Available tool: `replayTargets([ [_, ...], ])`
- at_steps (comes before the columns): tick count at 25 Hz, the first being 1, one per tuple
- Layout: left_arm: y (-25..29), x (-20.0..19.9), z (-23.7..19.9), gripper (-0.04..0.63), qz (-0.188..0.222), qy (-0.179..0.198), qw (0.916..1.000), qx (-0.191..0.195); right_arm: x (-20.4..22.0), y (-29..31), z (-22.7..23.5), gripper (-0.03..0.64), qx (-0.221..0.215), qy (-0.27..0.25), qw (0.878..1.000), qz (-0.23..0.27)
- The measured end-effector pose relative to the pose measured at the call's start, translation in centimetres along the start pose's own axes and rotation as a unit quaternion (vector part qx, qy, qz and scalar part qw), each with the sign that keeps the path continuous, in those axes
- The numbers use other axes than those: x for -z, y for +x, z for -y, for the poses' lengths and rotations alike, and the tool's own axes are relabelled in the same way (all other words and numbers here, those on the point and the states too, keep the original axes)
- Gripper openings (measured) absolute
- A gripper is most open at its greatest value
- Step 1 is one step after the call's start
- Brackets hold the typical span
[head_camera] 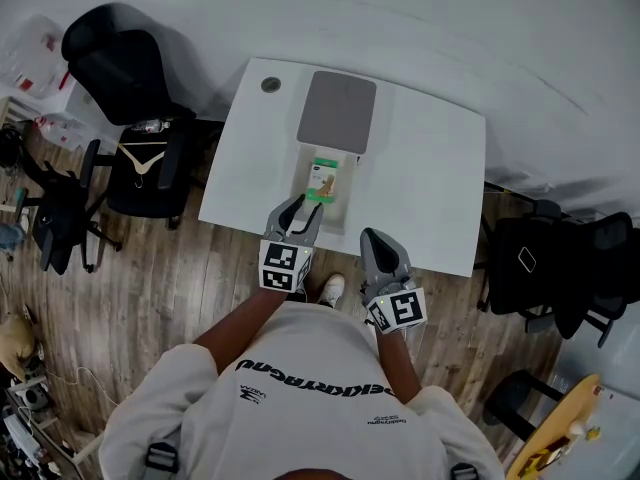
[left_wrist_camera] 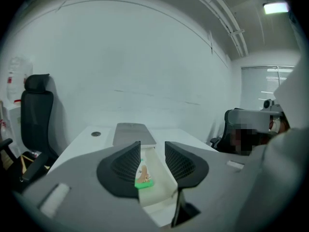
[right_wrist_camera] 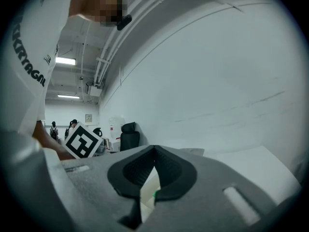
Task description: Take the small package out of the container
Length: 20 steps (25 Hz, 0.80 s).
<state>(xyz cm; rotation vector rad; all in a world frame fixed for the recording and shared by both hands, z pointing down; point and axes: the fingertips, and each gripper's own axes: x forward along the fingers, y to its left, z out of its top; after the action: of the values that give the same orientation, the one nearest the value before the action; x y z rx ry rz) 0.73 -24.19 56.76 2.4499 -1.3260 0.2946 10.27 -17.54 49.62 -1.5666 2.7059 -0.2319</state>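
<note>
A long, shallow white container (head_camera: pixel 349 184) lies on the white table (head_camera: pixel 430 168), in front of me. Inside it lies the small package (head_camera: pixel 322 179), pale with a green end. My left gripper (head_camera: pixel 304 208) hovers at the container's near end. In the left gripper view its jaws (left_wrist_camera: pixel 152 147) stand apart and open, with the package (left_wrist_camera: pixel 143 176) lying in the container (left_wrist_camera: pixel 164 180) just beyond them, untouched. My right gripper (head_camera: pixel 378 242) hangs at the table's near edge, right of the container. In the right gripper view it (right_wrist_camera: pixel 154 152) is shut and holds nothing.
A flat grey lid (head_camera: pixel 338 110) lies on the table just beyond the container. A round cable hole (head_camera: pixel 271 84) sits at the far left corner. Black office chairs stand left (head_camera: pixel 125 73) and right (head_camera: pixel 560 258) of the table. The wooden floor (head_camera: pixel 150 278) lies below.
</note>
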Motion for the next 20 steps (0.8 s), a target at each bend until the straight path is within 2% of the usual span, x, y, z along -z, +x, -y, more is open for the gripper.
replayTargets([
  [12, 5.0, 4.0, -2.1, 0.262, -0.082, -0.025, 0.996, -0.024, 0.6, 1.4, 0.8, 0.0, 0.003, -0.002, 1.0, -0.009],
  [16, 6.6, 5.4, -2.7, 0.324, -0.111, -0.032, 0.9924, -0.042, 1.0, 1.4, 1.3, 0.0, 0.01, 0.002, 1.0, -0.014],
  [20, 8.7, 7.0, -3.4, 0.352, -0.14, -0.031, 0.9879, -0.059, 1.2, 1.5, 1.9, 0.0, 0.017, 0.006, 1.0, -0.016],
])
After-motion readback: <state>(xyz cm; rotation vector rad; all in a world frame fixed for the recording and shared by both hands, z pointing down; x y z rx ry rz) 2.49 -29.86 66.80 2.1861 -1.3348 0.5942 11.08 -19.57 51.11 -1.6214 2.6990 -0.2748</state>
